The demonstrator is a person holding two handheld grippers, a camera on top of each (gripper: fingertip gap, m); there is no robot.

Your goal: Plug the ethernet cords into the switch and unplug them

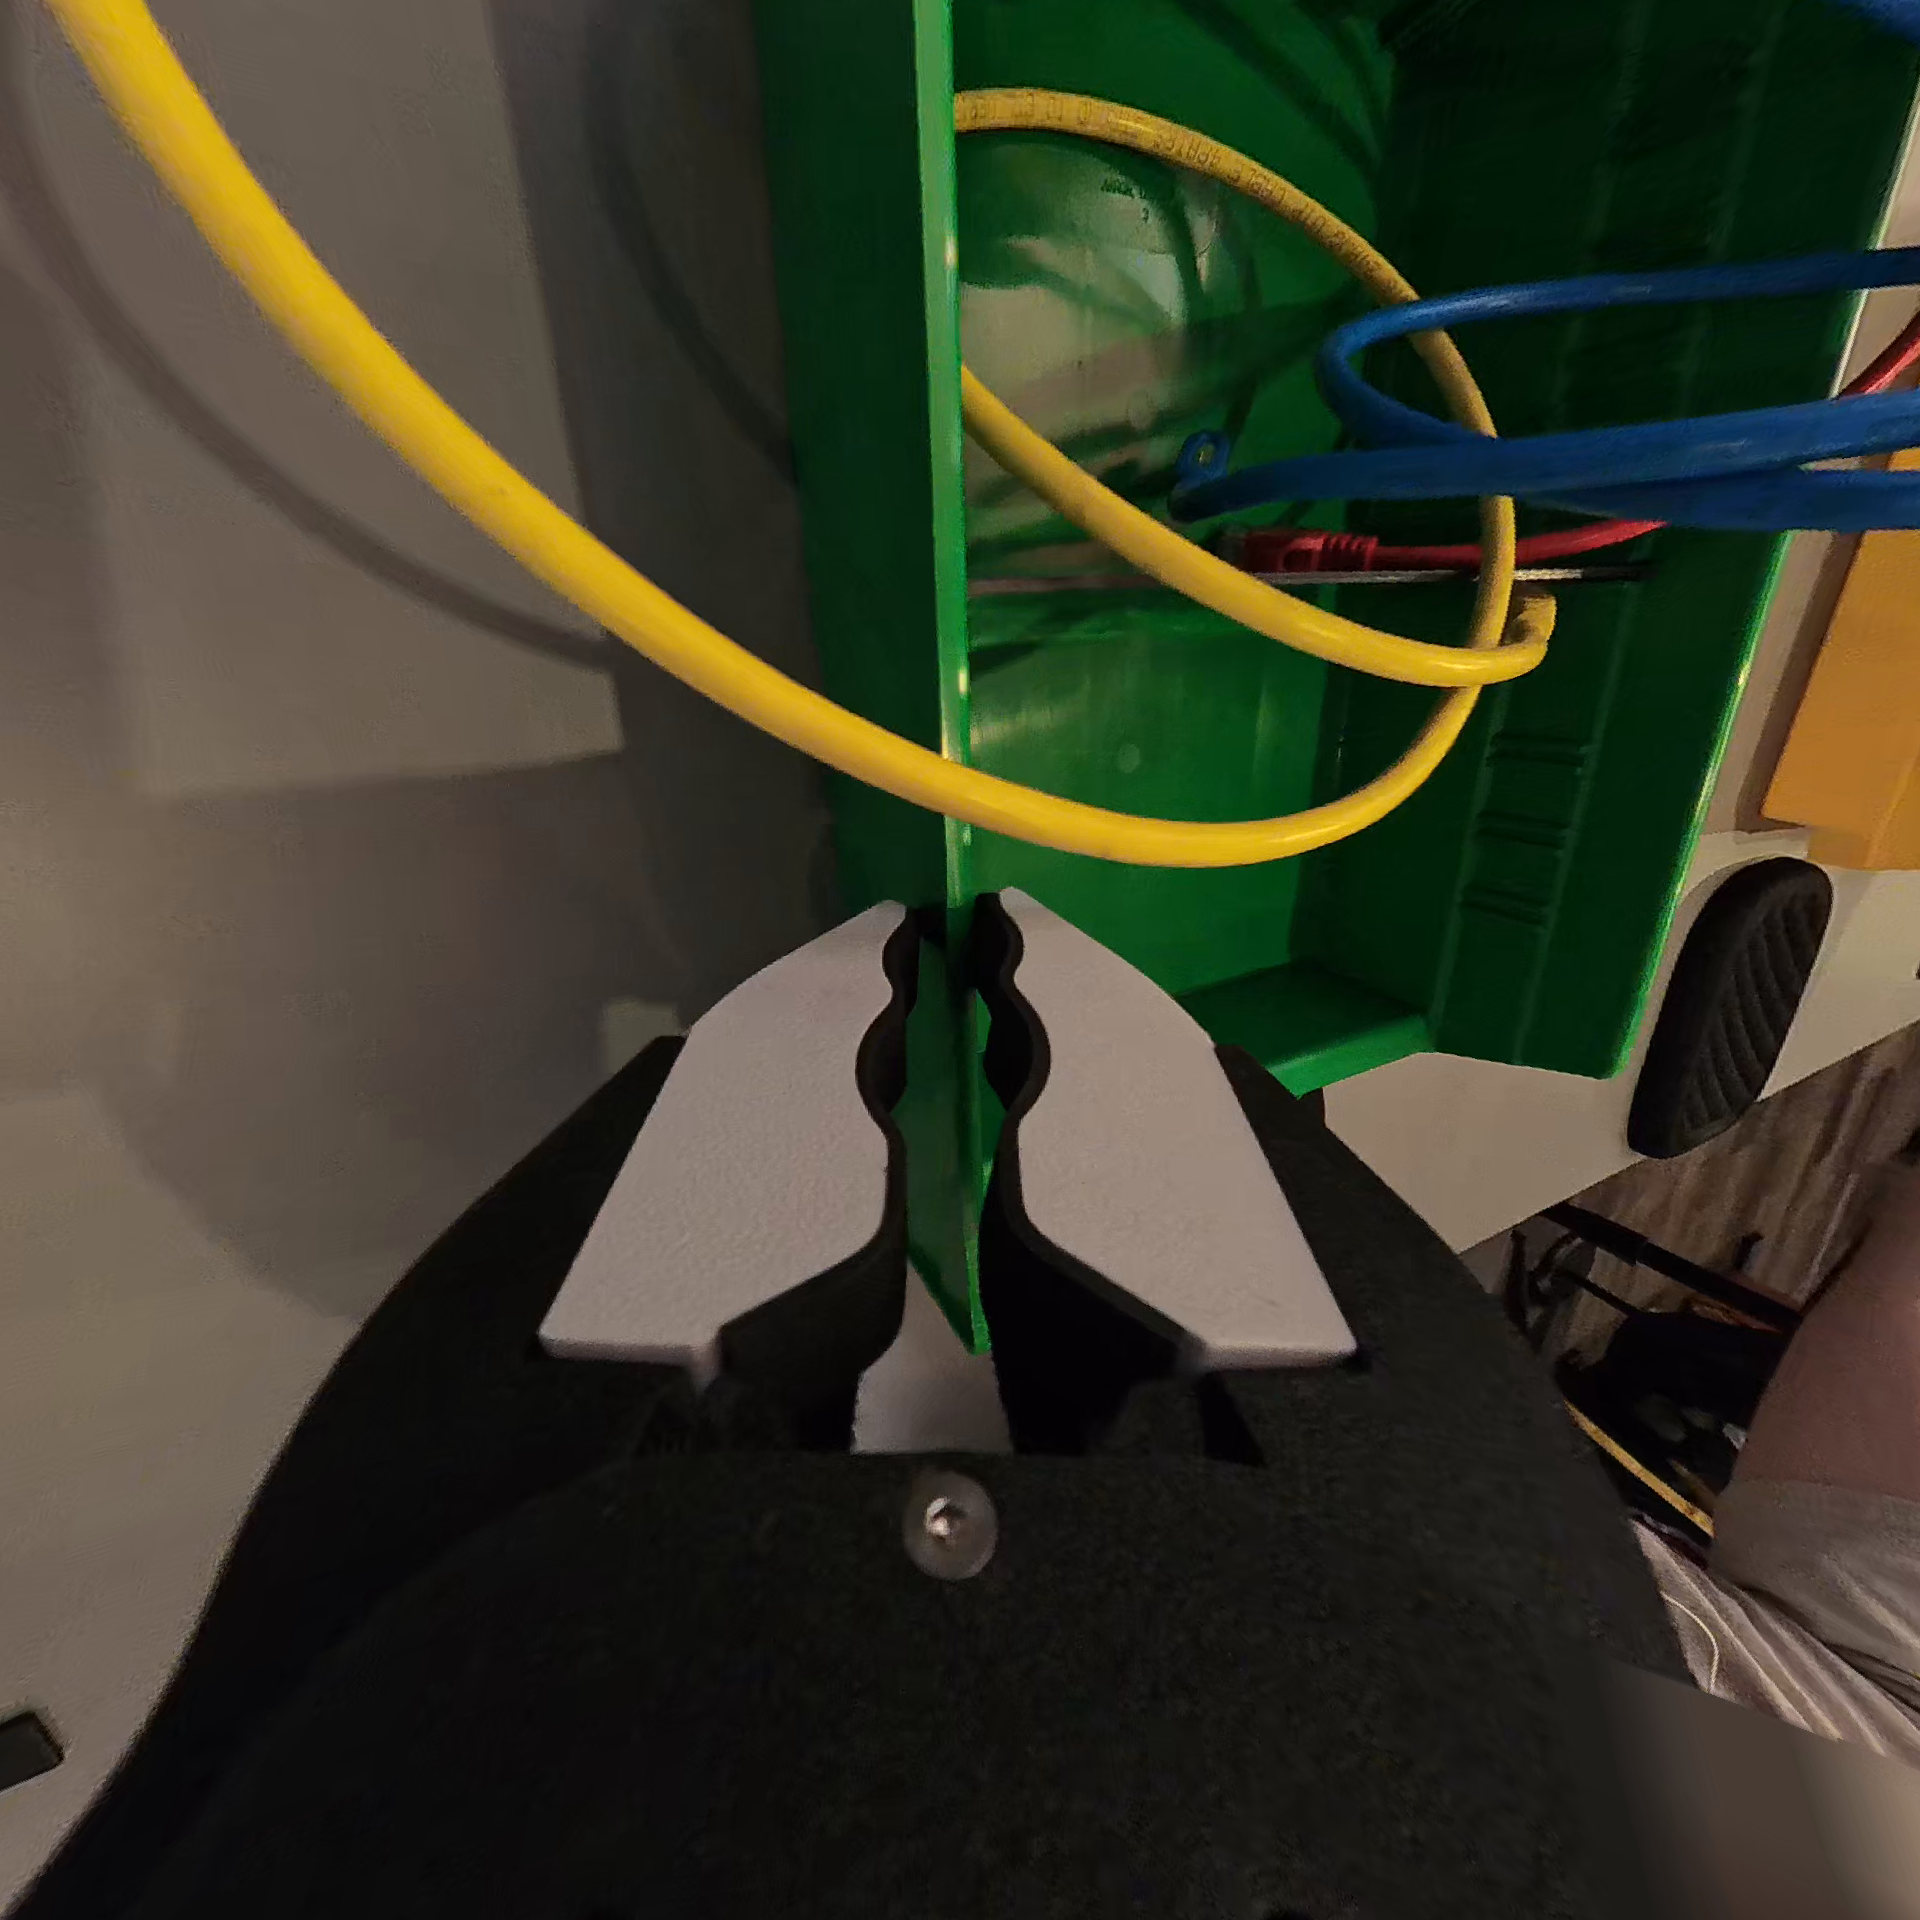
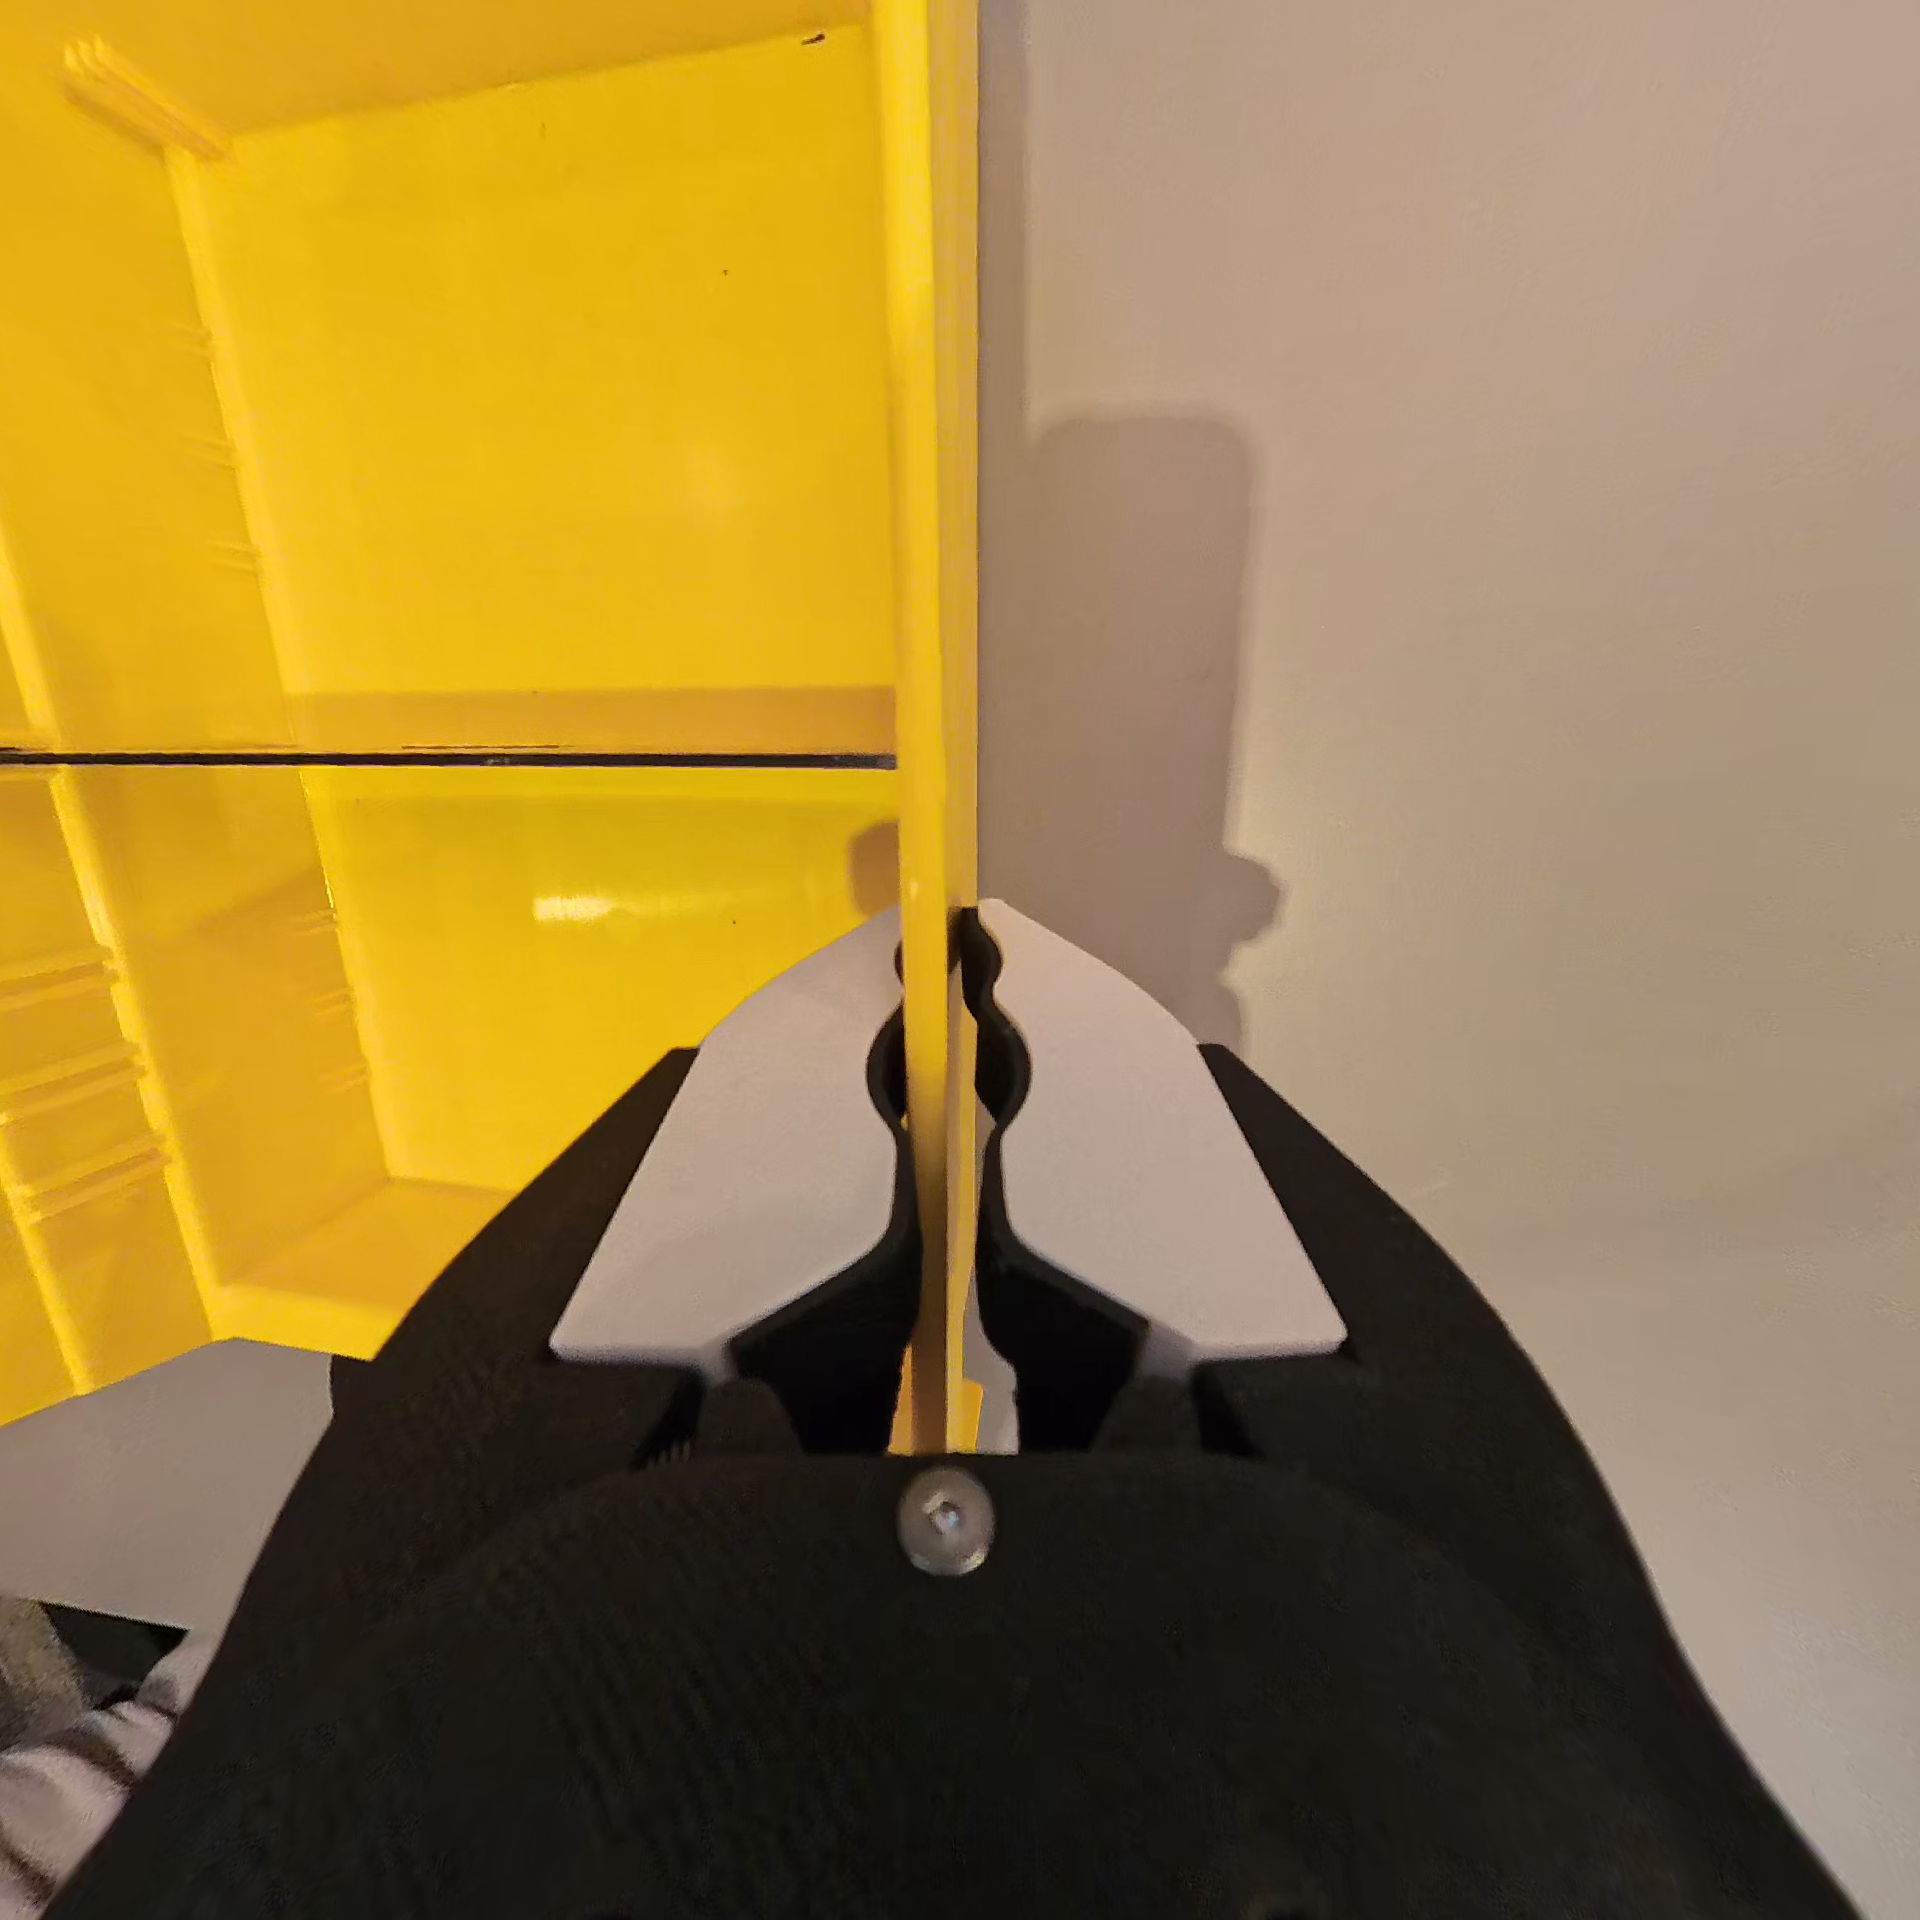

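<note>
In the left wrist view my left gripper [image 1: 951,914] is shut on the thin side wall of a green bin [image 1: 935,520]. In the bin lie a looped yellow ethernet cord [image 1: 1143,561], a blue cord [image 1: 1558,473] and a red cord [image 1: 1351,548] with its plug. The yellow cord also arcs out over the wall to the upper left. In the right wrist view my right gripper [image 2: 940,920] is shut on the side wall of a yellow bin [image 2: 935,520], which holds nothing I can see. A thin dark divider [image 2: 447,761] crosses it. No switch shows in either view.
Both bins rest on a white table [image 1: 312,935]. The yellow bin's corner [image 1: 1860,727] shows right of the green bin. The other gripper's black ribbed handle [image 1: 1725,1018] is near the table's edge. A person's sleeve [image 1: 1818,1558] is at lower right. The tips of one gripper are about 70 cm away from the tips of the other.
</note>
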